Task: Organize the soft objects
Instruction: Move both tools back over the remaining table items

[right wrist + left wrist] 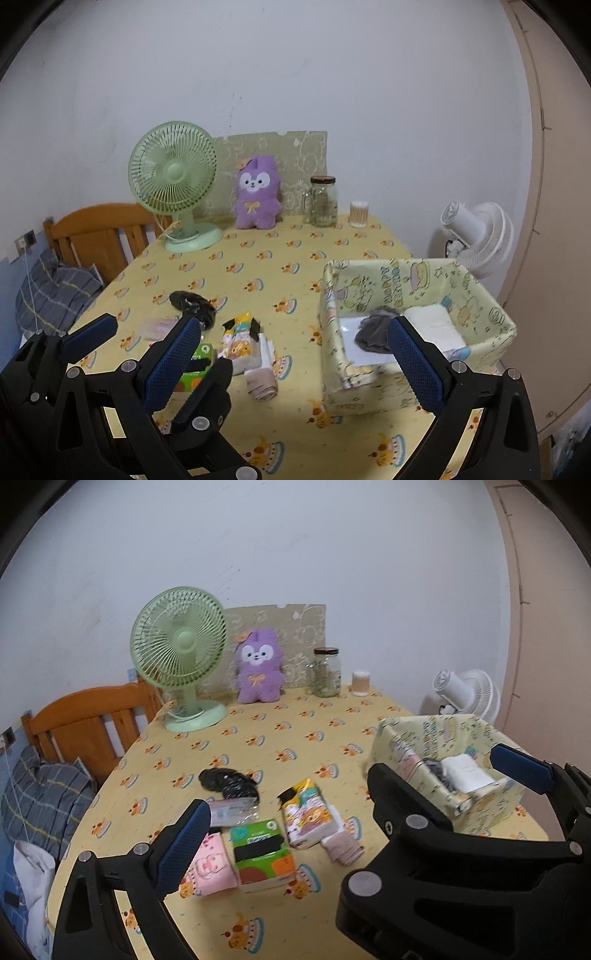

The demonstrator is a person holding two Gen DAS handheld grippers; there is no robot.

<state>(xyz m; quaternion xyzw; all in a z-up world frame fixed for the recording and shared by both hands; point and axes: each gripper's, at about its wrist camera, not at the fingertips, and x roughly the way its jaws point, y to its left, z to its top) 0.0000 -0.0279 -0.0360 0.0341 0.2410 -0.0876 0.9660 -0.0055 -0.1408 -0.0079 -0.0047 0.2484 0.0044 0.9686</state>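
Note:
A patterned fabric box (413,384) stands at the table's right, holding a grey cloth (376,325) and a white folded towel (432,325); it also shows in the left wrist view (480,805). Soft items lie mid-table: a pink folded cloth (212,867), a green tissue pack (262,849), a cartoon tissue pack (308,814), a beige rolled cloth (341,845), a black bundle (227,781) and a clear packet (232,810). My left gripper (354,797) is open and empty above them. My right gripper (295,358) is open and empty between the items and the box.
At the back stand a green desk fan (181,653), a purple plush (258,672), a glass jar (327,672) and a small beige container (361,683). A wooden chair (88,727) is at the left, a white fan (476,236) behind the right edge.

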